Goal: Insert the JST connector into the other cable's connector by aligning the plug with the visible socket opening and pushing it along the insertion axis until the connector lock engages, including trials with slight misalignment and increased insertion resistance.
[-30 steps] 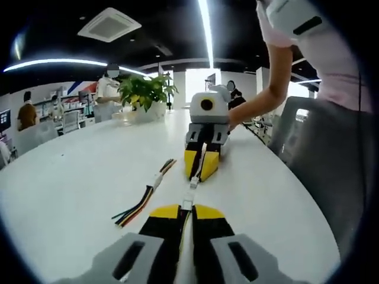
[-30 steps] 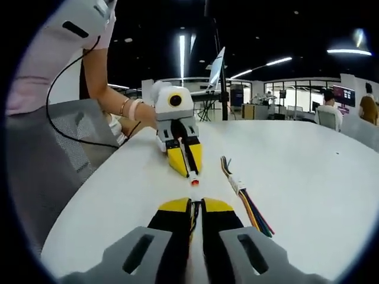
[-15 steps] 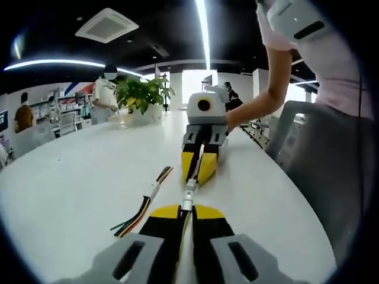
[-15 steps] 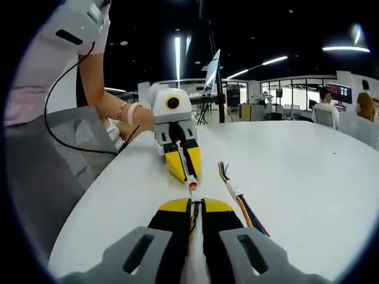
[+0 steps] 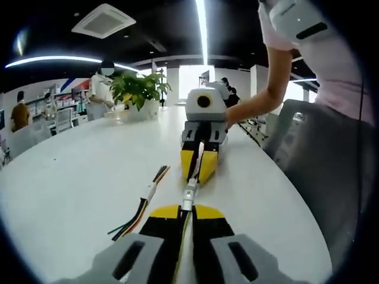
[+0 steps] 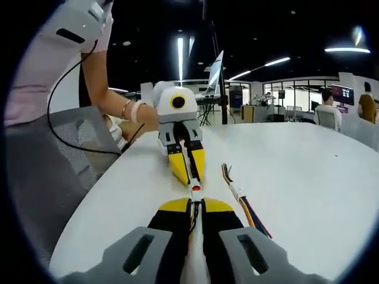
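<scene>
1. A spare bundle of colored wires (image 5: 141,204) lies on the white tabletop (image 5: 71,171), left of the work and out of the way.
2. The left gripper (image 5: 187,208) has its fingers clenched on a cable, so the white connector (image 5: 189,190) sticks out in front, ready to push.
3. The right gripper (image 6: 196,204) faces it, fingers pinched on the other cable with the red-tipped plug (image 6: 196,188), near the tabletop's edge by the person. The two ends look nearly lined up, almost touching.

No readable text, seemingly, anywhere.
</scene>
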A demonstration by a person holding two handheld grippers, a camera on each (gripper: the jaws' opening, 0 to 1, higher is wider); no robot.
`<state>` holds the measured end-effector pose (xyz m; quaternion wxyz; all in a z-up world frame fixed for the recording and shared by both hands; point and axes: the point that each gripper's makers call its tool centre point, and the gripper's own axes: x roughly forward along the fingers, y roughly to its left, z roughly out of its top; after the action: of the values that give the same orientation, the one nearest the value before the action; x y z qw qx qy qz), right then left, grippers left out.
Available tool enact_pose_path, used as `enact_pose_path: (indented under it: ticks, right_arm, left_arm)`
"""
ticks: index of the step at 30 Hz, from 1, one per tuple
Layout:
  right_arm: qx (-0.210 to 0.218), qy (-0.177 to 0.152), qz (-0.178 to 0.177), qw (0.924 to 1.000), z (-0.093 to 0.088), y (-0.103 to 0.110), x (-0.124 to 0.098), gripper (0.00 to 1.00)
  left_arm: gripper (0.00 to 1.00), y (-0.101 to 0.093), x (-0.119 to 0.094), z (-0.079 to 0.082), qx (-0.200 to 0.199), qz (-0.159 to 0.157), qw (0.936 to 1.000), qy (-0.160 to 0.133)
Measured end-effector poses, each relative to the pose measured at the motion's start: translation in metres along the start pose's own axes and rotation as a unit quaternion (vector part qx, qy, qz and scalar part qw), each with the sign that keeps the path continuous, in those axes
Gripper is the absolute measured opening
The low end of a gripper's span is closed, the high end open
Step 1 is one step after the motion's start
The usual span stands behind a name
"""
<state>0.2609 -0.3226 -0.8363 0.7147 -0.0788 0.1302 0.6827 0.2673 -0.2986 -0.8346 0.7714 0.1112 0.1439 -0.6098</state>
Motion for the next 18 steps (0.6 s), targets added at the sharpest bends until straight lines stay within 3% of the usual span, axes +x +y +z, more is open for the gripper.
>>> enact_pose_path:
  ticks: [7, 18]
  right_arm:
    - [0.0, -0.002, 0.006, 1.0, 0.0001, 0.0018, 0.0006, 0.04]
    - [0.005, 0.001, 0.005, 1.0, -0.005, -0.0009, 0.0012, 0.04]
  left_arm:
    - [0.0, -0.0002, 0.0034, -0.0062, 0.009, -0.004, 0.9998, 0.018]
    - [0.0, -0.0016, 0.0069, -0.0031, 0.002, -0.012, 0.9999, 0.01]
